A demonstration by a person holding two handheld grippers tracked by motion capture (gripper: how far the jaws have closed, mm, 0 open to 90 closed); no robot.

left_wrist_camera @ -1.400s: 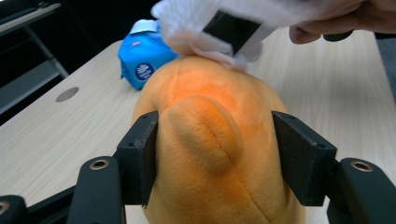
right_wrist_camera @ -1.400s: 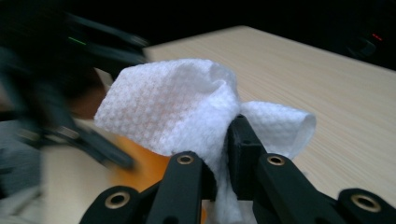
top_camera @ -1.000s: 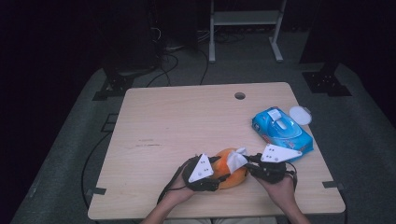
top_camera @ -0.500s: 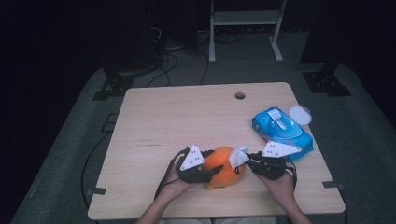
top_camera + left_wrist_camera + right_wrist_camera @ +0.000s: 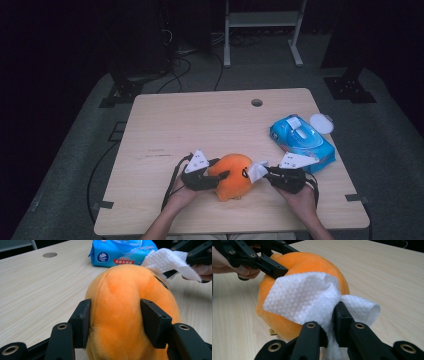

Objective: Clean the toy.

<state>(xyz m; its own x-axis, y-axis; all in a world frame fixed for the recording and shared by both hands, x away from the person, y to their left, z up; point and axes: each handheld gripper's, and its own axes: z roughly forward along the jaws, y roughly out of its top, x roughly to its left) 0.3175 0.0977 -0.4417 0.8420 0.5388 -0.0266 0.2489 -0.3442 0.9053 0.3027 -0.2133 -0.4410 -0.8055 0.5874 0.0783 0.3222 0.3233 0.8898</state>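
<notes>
Left hand-held gripper (image 5: pixel 113 322) clamps orange plush (image 5: pixel 130 305) — right hand-held gripper (image 5: pixel 329 322) pinches wipe (image 5: pixel 304 297).

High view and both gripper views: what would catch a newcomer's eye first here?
The bright orange plush toy at the near edge of the table stands out, clamped on both sides by the left gripper. The right gripper presses a white wipe against the toy. A blue wipes pack lies toward the table's right edge.
</notes>
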